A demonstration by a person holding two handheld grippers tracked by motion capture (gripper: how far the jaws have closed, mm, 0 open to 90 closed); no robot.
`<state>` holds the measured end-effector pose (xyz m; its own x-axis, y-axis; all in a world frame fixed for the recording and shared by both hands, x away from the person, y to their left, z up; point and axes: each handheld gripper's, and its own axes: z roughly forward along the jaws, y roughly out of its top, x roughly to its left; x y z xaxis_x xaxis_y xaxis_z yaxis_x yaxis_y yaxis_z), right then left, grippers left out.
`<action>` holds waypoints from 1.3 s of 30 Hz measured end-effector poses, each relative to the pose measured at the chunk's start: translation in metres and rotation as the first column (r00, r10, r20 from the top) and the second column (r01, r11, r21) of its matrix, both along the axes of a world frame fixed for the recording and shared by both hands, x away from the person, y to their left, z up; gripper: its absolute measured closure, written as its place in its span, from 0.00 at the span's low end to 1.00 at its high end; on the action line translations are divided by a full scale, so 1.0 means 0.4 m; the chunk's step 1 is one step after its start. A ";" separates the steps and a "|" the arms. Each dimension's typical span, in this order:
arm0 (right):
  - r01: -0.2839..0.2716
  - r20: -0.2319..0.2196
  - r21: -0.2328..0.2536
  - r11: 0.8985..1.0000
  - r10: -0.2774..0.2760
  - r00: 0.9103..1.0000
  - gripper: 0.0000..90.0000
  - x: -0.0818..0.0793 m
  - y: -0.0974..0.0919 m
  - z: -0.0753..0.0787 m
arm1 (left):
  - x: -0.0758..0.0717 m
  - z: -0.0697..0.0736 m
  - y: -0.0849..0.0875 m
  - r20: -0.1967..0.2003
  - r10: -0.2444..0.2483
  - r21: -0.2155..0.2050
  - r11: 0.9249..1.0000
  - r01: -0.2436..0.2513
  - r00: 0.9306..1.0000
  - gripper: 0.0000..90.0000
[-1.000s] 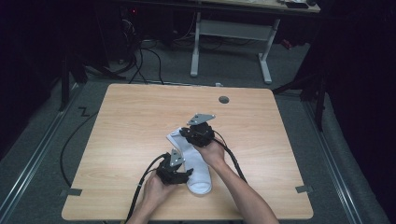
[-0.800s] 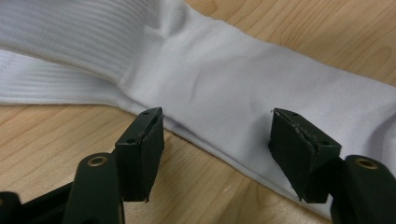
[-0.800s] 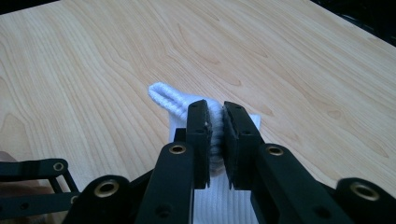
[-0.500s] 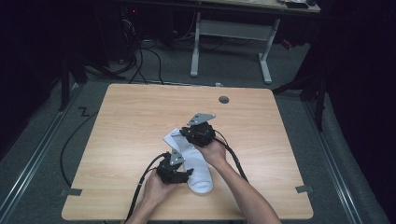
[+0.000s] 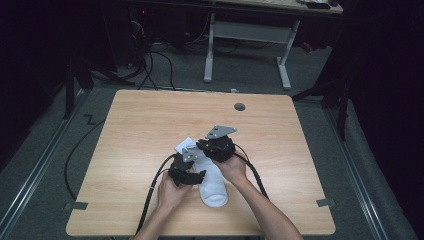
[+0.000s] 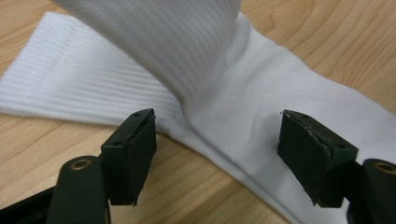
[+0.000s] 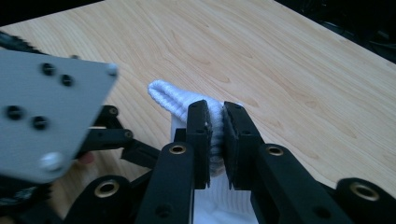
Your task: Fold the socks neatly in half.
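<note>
Site: lab recording bay | bench (image 5: 150, 125): bare wood-grain top | floor: grey carpet, loose black cables (image 5: 155, 55) | background: dark, white-legged desk frame (image 5: 245, 37) | taped corner markers (image 5: 76, 205)

One white sock (image 5: 212, 182) on one wooden bench (image 5: 140, 125); two hand-held grippers, left (image 5: 192, 176) and right (image 5: 204, 146), each with two black jaws and one grey three-cornered plate; two strips of tape (image 5: 76, 205) at the bench's near corners; one round hole (image 5: 240, 106)
</note>
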<state>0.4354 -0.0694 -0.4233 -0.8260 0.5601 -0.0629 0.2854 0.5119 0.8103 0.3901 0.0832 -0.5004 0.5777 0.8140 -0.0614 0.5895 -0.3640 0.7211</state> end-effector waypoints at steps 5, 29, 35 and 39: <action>0.001 -0.003 -0.004 1.000 -0.001 1.000 0.91 0.000 -0.006 0.002 | -0.005 -0.006 -0.007 0.028 -0.043 0.000 0.999 0.043 0.999 0.36; 0.006 -0.029 -0.030 1.000 -0.007 1.000 0.91 0.002 -0.030 -0.014 | -0.053 -0.006 0.010 0.027 -0.043 -0.004 0.999 0.043 0.999 0.33; -0.010 -0.020 -0.033 0.999 0.009 1.000 0.91 -0.012 -0.026 -0.011 | -0.036 -0.009 -0.008 0.030 -0.055 -0.002 0.998 0.055 0.998 0.28; -0.018 -0.031 -0.020 1.000 0.017 0.999 0.91 -0.004 -0.018 -0.012 | -0.035 -0.012 -0.009 0.041 -0.059 -0.007 0.998 0.060 0.997 0.28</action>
